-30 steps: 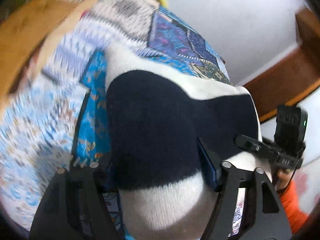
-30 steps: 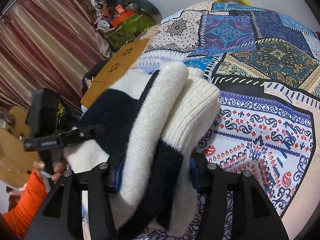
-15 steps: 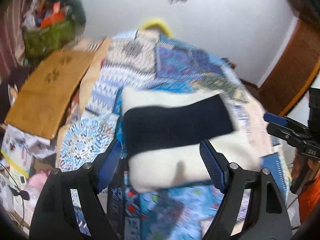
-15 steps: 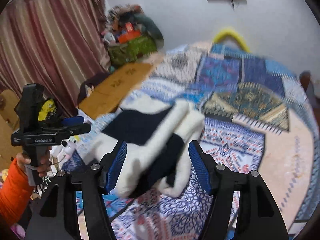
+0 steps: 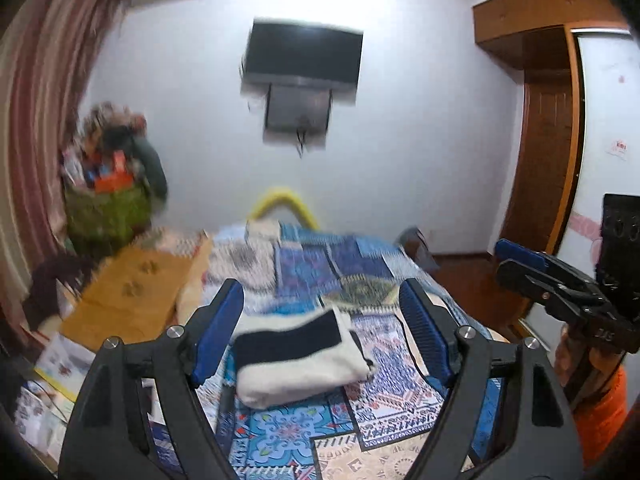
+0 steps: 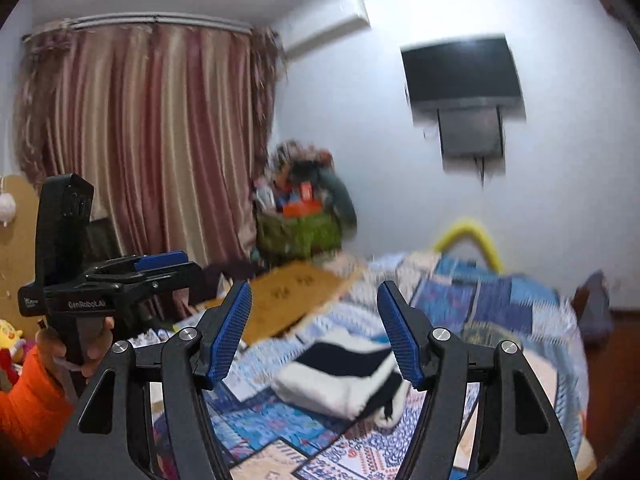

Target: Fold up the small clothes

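Note:
A folded cream sweater with a wide navy band (image 5: 296,356) (image 6: 344,376) lies on the patchwork bedspread (image 5: 360,412) (image 6: 492,308). My left gripper (image 5: 320,324) hangs open well above and back from it, nothing between its blue pads. My right gripper (image 6: 316,324) is also raised clear of the sweater; its jaws are opening and hold nothing. Each gripper shows in the other's view: the right one (image 5: 560,284) at the right edge, the left one (image 6: 120,276) at the left, held by a hand in an orange sleeve (image 6: 36,396).
A brown board (image 5: 132,300) lies along the bed's left side, with papers (image 5: 60,364) below it. A green bin heaped with things (image 6: 300,220) stands by the striped curtain (image 6: 152,140). A wall screen (image 5: 304,56), a yellow hoop (image 5: 284,200) and a wooden wardrobe (image 5: 548,140) are behind.
Both grippers let go of the folded sweater, which now lies on the bed. Both have risen and drawn back, tilting up so the far wall and screen come into view.

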